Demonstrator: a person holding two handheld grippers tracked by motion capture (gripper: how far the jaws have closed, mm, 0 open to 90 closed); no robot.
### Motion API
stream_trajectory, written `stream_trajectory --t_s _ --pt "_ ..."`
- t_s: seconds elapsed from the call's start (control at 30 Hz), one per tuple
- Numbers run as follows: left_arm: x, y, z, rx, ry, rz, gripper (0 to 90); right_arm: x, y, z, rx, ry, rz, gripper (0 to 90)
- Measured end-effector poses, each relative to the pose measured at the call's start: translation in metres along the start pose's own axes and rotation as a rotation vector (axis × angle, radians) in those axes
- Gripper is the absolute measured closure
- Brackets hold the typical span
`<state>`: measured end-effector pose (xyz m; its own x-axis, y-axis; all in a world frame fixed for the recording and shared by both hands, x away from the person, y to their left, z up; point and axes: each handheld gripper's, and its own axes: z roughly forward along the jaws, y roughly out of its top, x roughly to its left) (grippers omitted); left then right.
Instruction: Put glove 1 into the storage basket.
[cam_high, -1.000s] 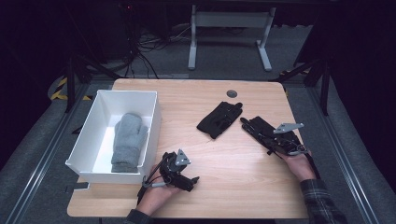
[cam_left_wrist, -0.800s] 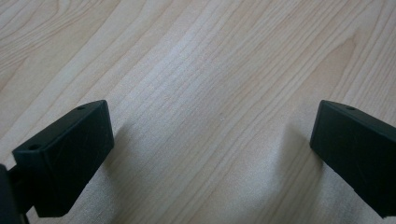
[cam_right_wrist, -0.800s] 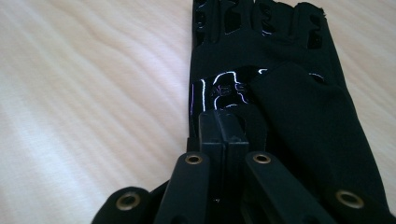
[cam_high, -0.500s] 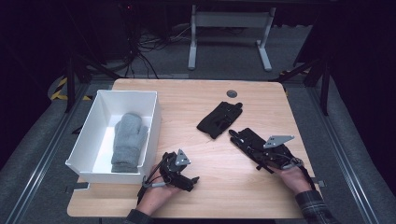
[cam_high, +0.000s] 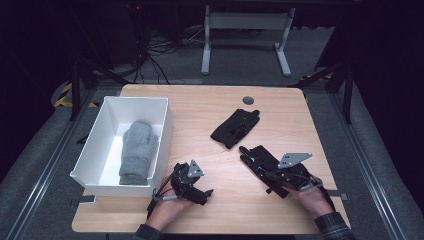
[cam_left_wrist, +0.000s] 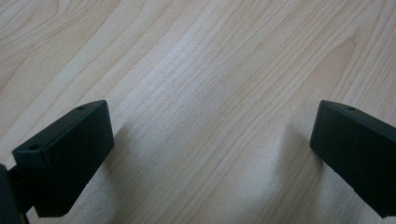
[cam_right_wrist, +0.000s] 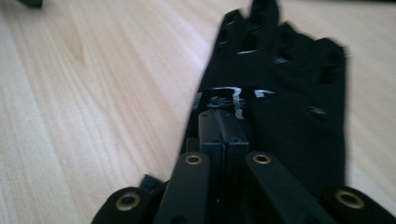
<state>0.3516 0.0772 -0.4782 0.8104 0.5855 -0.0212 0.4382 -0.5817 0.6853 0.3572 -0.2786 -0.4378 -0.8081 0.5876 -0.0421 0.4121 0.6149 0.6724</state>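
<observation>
Two black gloves: one (cam_high: 235, 128) on table; one (cam_right_wrist: 280, 98) pinched in right gripper (cam_right_wrist: 223, 128). Left gripper (cam_left_wrist: 210, 144) gaping, idle. Risk: thin cloth slipping free.

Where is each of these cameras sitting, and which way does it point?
High view: above the person's table edge, facing forward and down on the table; left hand, right hand, left gripper, right gripper show.
Left gripper view: on the left gripper, facing the wood between its open jaws.
Right gripper view: on the right gripper, looking along shut jaws pinching the black glove.
Shared: high and right gripper views both show that glove.
</observation>
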Motion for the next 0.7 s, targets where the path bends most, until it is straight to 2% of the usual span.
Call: stream_trajectory --t_s 0.17,0.3,0.33,0.47,0.7 --pt "0.0 0.0 0.0 0.0 0.0 0.001 0.1 -0.029 -0.011 -0.017 -0.022 -0.07 0.061 90.0" --pt "0.0 0.0 0.0 0.0 0.0 0.0 0.1 -0.044 -0.02 -0.021 -0.014 -0.094 0.101 90.0" --pt "0.0 0.0 0.0 0.0 0.0 0.001 0.1 -0.049 -0.024 -0.02 0.003 -0.093 0.115 90.0" --pt "0.0 0.0 0.0 0.0 0.0 0.0 0.1 -0.051 -0.028 -0.016 0.034 -0.082 0.12 90.0" --pt "0.0 0.0 0.0 0.0 0.0 -0.001 0.1 -0.036 -0.022 -0.009 0.055 -0.051 0.062 90.0"
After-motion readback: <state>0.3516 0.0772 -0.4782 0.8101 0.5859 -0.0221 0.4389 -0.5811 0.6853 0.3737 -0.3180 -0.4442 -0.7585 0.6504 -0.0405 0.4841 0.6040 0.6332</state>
